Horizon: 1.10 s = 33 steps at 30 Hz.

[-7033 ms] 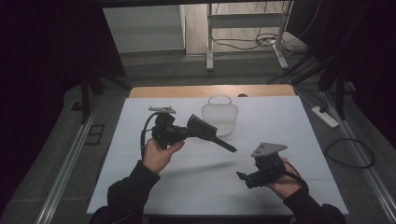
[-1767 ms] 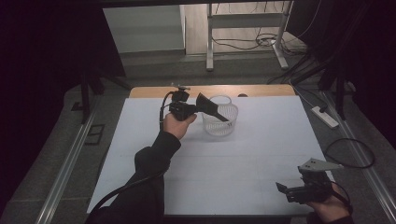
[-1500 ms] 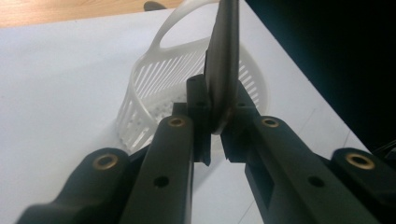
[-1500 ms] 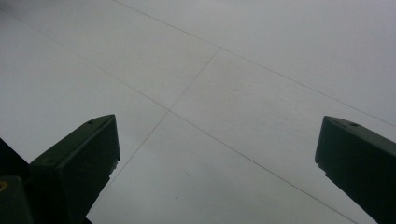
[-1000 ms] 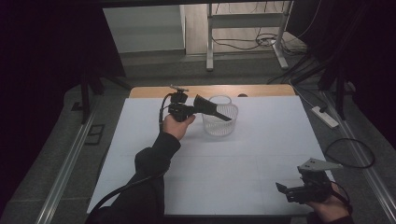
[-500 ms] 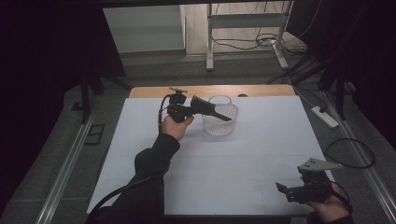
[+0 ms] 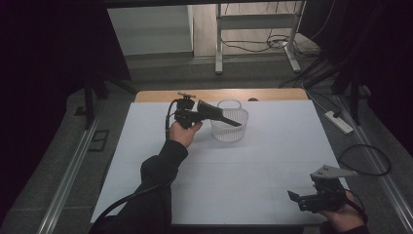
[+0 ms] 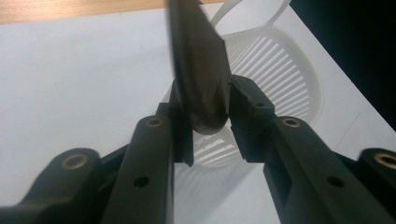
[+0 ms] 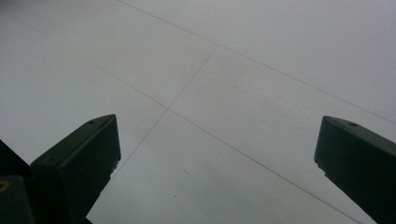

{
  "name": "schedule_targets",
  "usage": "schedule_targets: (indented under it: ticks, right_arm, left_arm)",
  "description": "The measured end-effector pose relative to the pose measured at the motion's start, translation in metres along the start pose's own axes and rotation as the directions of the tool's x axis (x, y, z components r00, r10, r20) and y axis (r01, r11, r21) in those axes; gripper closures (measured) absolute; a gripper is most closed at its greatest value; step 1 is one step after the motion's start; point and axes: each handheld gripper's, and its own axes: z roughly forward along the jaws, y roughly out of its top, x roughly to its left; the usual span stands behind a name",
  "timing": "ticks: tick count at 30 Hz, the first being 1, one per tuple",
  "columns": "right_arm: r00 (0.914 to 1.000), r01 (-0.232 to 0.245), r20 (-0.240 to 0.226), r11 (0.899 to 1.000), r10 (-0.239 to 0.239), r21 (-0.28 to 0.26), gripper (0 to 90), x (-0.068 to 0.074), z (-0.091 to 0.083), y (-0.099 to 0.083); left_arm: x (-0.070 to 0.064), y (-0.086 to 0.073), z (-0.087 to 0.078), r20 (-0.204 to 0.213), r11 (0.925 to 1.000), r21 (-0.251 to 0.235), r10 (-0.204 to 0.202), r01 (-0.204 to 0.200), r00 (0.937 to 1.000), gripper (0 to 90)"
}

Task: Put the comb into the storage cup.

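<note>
1. The flat black plastic piece with a wide end and a thin end (image 8: 201,70) is held up over the white plastic basket with slits (image 7: 229,127), its thin end above the rim.
2. The left tongs (image 8: 210,119) are squeezed tight on the black piece's wide end.
3. I think it goes in the basket. To do that well, tip the thin end down inside the rim, then let go gently.
4. The right tongs (image 9: 217,154) are wide apart, holding nothing, near the front right corner of the white counter (image 7: 243,185).

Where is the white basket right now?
In the high view, the white basket stands at the table's far middle, under the dark tool held by the left gripper.
</note>
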Motion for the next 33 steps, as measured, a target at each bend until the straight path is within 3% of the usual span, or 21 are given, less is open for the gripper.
schedule_targets:
  ticks: [6,17,33]
  right_arm:
    - [1.0,0.001,-0.001,1.0,-0.001,0.001,0.5,0.0001,0.0,0.0]
    - [1.0,0.002,0.0,1.0,-0.002,0.001,0.5,0.0002,0.0,0.0]
    - [1.0,0.005,-0.001,1.0,-0.005,0.0,0.5,0.0003,-0.0001,0.0]
  left_arm:
    - [-0.0007,-0.0012,0.0026,-0.017,1.0,0.003,0.005,-0.005,0.9998,65.4]
    - [0.0013,-0.001,0.0014,-0.055,0.9998,-0.015,0.012,-0.013,0.9984,44.6]
    - [0.0001,-0.0009,-0.001,-0.092,0.9961,-0.033,0.078,-0.081,0.9926,21.4]
